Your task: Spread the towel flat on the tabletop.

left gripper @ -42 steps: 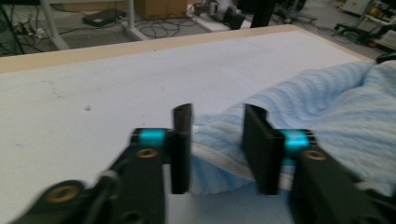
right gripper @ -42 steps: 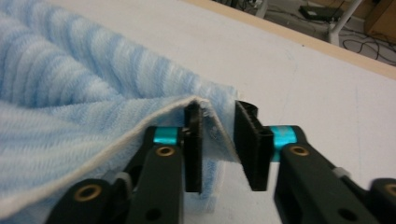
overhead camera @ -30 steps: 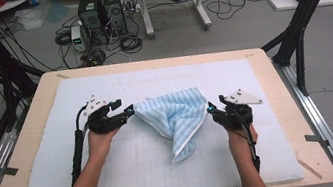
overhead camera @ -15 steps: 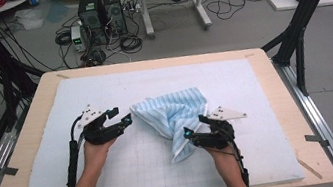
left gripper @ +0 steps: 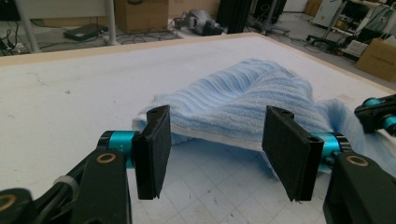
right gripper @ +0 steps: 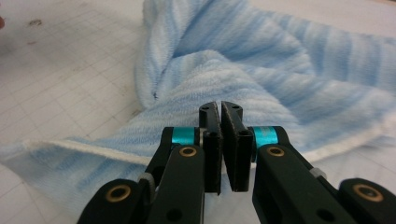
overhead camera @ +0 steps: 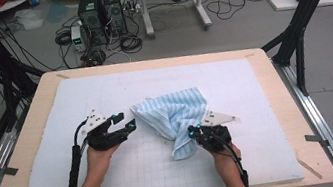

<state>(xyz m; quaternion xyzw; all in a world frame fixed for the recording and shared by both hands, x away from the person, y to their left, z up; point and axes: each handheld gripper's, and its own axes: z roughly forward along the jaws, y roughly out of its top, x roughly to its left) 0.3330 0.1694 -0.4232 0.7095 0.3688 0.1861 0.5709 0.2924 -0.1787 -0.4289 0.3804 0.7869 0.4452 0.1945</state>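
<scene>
A light blue striped towel (overhead camera: 172,112) lies crumpled in the middle of the white mat, with a folded tail pointing toward me. My left gripper (overhead camera: 126,121) stands open just left of the towel's left edge (left gripper: 243,102), its pads (left gripper: 156,140) apart with bare mat between them. My right gripper (overhead camera: 191,131) is at the lower right side of the tail, jaws pressed together. In the right gripper view the right gripper (right gripper: 219,106) is up against the towel (right gripper: 280,60); no fabric shows between its pads.
The gridded white mat (overhead camera: 103,93) covers a wooden table (overhead camera: 149,63). Black frame legs (overhead camera: 297,37) stand at the table's right and left. Computers and cables (overhead camera: 101,12) lie on the floor beyond the far edge. The right gripper's tip (left gripper: 378,112) shows past the towel.
My right gripper has moved left and toward me, from beside the towel's right edge to its lower tail. The left gripper has drawn back a little from the towel's left edge.
</scene>
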